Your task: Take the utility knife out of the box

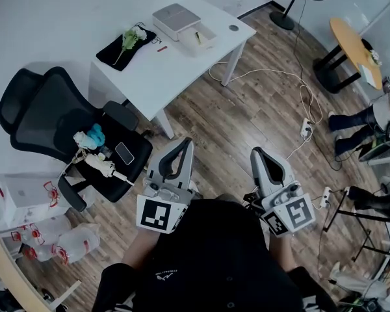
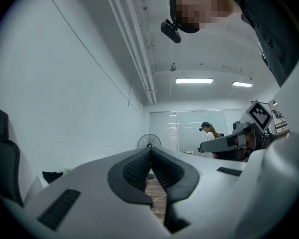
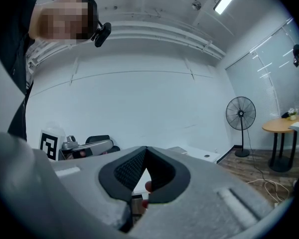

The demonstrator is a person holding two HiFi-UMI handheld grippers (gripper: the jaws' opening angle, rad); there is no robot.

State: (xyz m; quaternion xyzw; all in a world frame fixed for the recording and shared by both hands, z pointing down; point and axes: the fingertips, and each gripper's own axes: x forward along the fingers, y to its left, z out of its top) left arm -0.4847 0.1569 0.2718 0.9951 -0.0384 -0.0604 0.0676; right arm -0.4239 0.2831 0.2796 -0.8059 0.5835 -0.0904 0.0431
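**A:** Start nearest. Our left gripper (image 1: 186, 143) and right gripper (image 1: 256, 152) sit close to our body, both pointing level toward the table (image 1: 149, 77). Jaw state?

**B:** Both pairs are closed tip to tip. Each gripper view shows the pads meeting and nothing held between them. We carry nothing.

**A:** Where is the knife?

**B:** Well apart from us, on the far side of the table. An open box (image 1: 211, 42) lies there just beside a grey-lidded case (image 1: 174, 17). A small yellowish item (image 1: 197, 38) rests inside the box. We judge it to be the knife, but it is too small to confirm.

**A:** Hazards between here and there?

**B:** Three.
- The chair (image 1: 52, 119) stands near our left side, loaded with loose items. A wide swing of the left gripper could catch it.
- A cable (image 1: 273, 73) loops across the floor beside the table leg. Stepping around on the right could snag it.
- The jaws are shut. If we reach the box without opening them, we will push the knife or slide the box instead of gripping.

**A:** And at the grasp itself?

**B:** The box looks light and shallow and sits near the table edge. We judge that a one-sided pull could drag it off. We should brace it with one gripper and lift the knife by its body with the other.
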